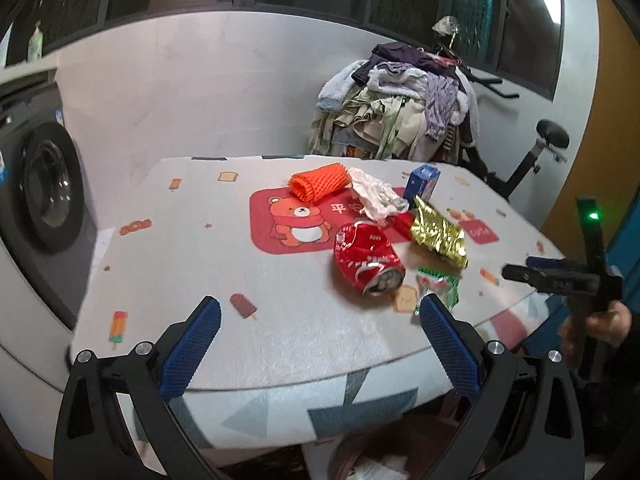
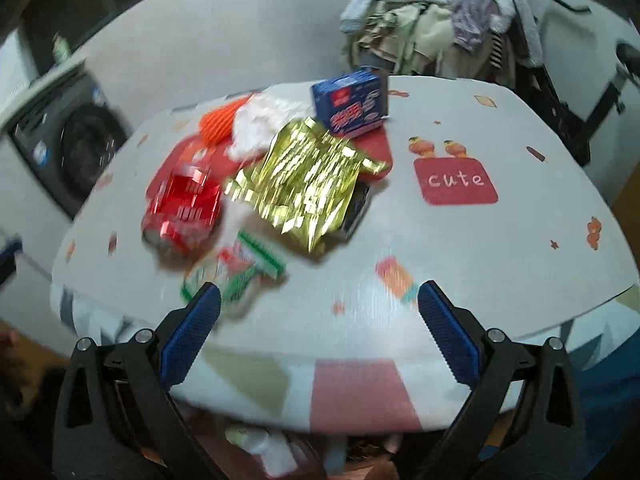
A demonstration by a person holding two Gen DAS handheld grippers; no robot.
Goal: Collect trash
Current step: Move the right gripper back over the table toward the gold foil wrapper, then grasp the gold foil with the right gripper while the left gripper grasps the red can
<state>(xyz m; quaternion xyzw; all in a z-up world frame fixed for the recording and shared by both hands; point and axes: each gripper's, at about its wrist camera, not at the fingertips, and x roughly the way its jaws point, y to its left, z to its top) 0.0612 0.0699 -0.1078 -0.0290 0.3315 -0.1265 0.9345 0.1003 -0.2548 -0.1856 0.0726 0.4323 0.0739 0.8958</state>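
Note:
Trash lies in a cluster on the table (image 1: 168, 248): a crushed red can (image 1: 366, 258) (image 2: 184, 210), a gold foil wrapper (image 1: 438, 234) (image 2: 304, 178), a green and white wrapper (image 1: 438, 284) (image 2: 236, 268), crumpled white paper (image 1: 376, 196) (image 2: 264, 122), an orange foam net (image 1: 318, 182) (image 2: 218, 124) and a blue carton (image 1: 424, 182) (image 2: 352, 104). My left gripper (image 1: 320, 312) hovers open near the table's front edge, short of the can. My right gripper (image 2: 318, 300) is open too, its left fingertip by the green wrapper. The right gripper's body (image 1: 568, 276) shows at the left view's right side.
A washing machine (image 1: 44, 184) stands left of the table. A pile of clothes (image 1: 400, 112) sits behind it, beside an exercise bike (image 1: 536, 152). Under the front edge a container with some paper in it (image 1: 380, 460) is partly visible. A hand (image 1: 600, 324) holds the right gripper.

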